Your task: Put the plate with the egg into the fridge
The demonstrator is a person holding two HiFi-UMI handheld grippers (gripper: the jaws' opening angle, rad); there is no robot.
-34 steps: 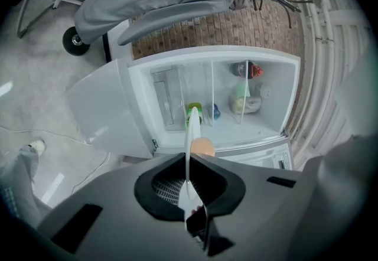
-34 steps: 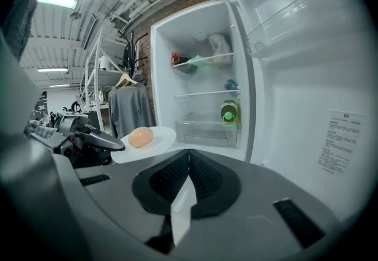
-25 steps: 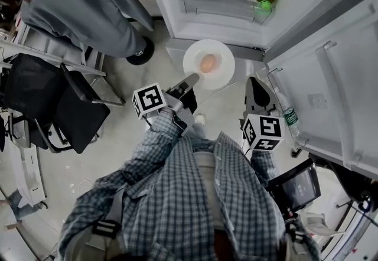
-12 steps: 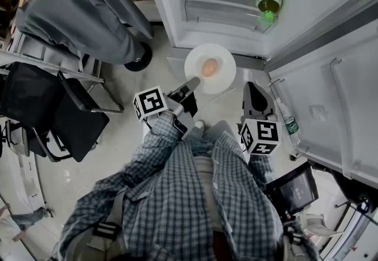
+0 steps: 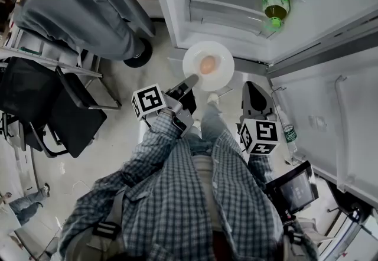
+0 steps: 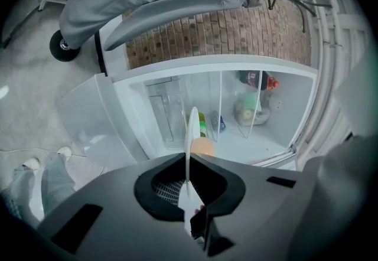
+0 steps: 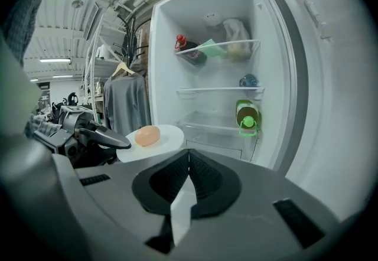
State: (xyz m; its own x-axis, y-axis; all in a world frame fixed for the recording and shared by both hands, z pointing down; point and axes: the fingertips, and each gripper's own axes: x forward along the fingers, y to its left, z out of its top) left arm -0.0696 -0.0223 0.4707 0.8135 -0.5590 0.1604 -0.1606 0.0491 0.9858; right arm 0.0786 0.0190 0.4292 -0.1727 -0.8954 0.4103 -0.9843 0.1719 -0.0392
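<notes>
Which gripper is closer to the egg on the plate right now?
Left. The left gripper is shut on the rim of the plate, right beside the egg. The right gripper is shut and empty, off to the right of the plate without touching it.

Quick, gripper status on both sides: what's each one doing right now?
Left gripper: closed on the rim of the plate, with the egg on it.
Right gripper: closed, holding nothing.

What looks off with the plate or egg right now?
Nothing stands out: the left gripper holds the plate by its rim, level, the egg sits mid-plate, and the fridge is open ahead.
</notes>
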